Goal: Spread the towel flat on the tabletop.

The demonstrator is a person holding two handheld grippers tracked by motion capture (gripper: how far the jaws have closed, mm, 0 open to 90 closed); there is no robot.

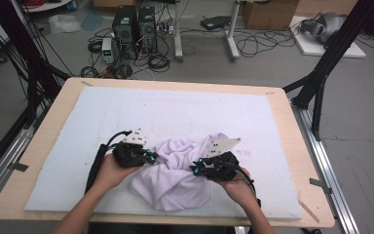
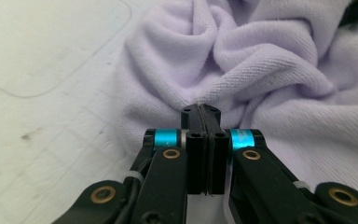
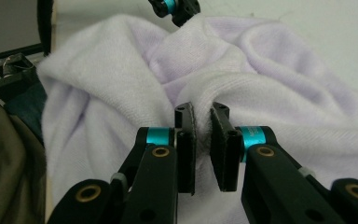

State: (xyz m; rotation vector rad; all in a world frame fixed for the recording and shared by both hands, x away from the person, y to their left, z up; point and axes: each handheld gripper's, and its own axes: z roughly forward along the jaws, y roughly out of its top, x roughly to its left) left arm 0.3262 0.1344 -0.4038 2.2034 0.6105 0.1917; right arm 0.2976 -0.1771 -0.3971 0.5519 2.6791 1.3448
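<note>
A crumpled pale lilac cloth [image 1: 175, 170] lies on the white mat near the table's front edge. My left gripper [image 1: 153, 157] sits at the cloth's left side. In the left gripper view its jaws stand pressed together [image 2: 200, 112], with their tips nipping a fold of the cloth [image 2: 261, 70]. My right gripper [image 1: 197, 169] is at the cloth's right side. In the right gripper view a thick fold of the cloth [image 3: 121, 70] is pinched between its pads [image 3: 201, 112]. The left gripper [image 3: 175, 9] appears at the far edge of the cloth, which peaks up to its tip.
The white mat [image 1: 199, 112] covers most of the wooden table [image 1: 44, 146], with bare mat behind and beside the cloth. Black frame struts [image 1: 321, 68] stand at both back corners. Computer cases [image 1: 134, 24] and cables lie on the floor beyond.
</note>
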